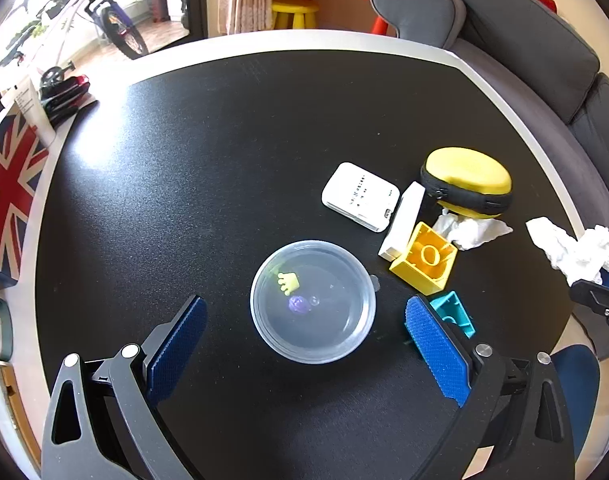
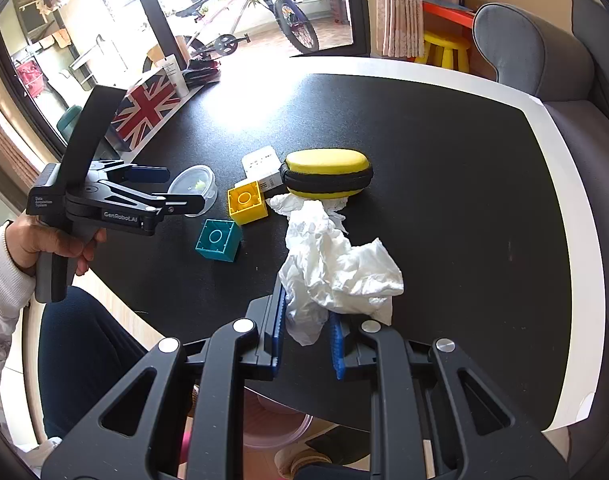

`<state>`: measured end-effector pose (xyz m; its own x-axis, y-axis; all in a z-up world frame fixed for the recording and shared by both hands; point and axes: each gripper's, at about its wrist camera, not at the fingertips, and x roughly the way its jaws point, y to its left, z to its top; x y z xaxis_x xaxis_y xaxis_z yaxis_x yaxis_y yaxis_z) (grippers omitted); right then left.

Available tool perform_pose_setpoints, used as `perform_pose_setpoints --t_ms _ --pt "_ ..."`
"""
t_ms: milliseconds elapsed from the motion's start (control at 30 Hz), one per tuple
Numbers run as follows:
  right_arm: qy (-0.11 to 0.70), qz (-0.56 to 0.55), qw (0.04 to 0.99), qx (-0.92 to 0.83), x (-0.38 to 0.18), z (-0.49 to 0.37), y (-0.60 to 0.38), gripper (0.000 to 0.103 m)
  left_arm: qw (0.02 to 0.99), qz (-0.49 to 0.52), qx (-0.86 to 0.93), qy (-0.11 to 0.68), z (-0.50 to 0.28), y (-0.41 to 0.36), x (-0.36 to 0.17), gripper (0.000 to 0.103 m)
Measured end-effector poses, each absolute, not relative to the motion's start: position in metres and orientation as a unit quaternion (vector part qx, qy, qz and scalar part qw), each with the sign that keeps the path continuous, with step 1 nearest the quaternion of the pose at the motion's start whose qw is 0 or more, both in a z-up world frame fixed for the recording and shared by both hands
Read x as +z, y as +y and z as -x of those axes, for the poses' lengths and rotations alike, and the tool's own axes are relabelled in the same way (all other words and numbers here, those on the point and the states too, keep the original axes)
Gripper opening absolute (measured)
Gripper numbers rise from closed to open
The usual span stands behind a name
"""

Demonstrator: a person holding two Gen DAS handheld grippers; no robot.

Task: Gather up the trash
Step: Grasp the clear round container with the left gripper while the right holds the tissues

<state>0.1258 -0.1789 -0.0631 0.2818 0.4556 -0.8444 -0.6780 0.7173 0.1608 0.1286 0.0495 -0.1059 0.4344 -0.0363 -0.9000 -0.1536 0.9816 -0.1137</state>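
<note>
My right gripper (image 2: 306,314) is shut on a crumpled white tissue (image 2: 336,268) and holds it above the black table; the tissue also shows at the right edge of the left wrist view (image 1: 572,246). A second crumpled tissue (image 1: 470,230) lies beside the yellow case (image 1: 466,186); it shows in the right wrist view too (image 2: 292,202). My left gripper (image 1: 304,332) is open, its fingers on either side of a clear plastic bowl (image 1: 312,300) that holds small yellow and purple bits. The left gripper also shows in the right wrist view (image 2: 176,188).
A yellow block (image 1: 424,258), a teal block (image 1: 454,312) and two white boxes (image 1: 358,196) lie near the bowl. A Union Jack box (image 1: 8,188) stands at the table's left edge (image 1: 36,216). A grey sofa (image 1: 544,52) is behind. A pink bin (image 2: 276,428) sits under the table.
</note>
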Motion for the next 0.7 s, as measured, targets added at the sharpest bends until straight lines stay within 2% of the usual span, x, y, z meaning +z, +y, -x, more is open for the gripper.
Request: perform_pose_setpoints --t_ms 33,67,200,700 --pt "0.481 0.116 0.792 0.358 -0.063 -0.126 -0.179 0.018 0.843 0.087 0.035 0.53 -0.129 0.049 -0.107 0.092" --pt "0.481 0.116 0.792 0.358 -0.064 -0.126 -0.179 0.018 0.842 0.086 0.036 0.531 -0.13 0.05 -0.108 0.083" --pt "0.481 0.115 0.792 0.359 -0.064 -0.126 -0.179 0.018 0.839 0.083 0.036 0.536 -0.13 0.051 -0.112 0.06" --pt "0.47 0.12 0.794 0.367 -0.06 -0.118 -0.175 0.018 0.864 0.061 0.037 0.498 -0.103 0.042 -0.081 0.059"
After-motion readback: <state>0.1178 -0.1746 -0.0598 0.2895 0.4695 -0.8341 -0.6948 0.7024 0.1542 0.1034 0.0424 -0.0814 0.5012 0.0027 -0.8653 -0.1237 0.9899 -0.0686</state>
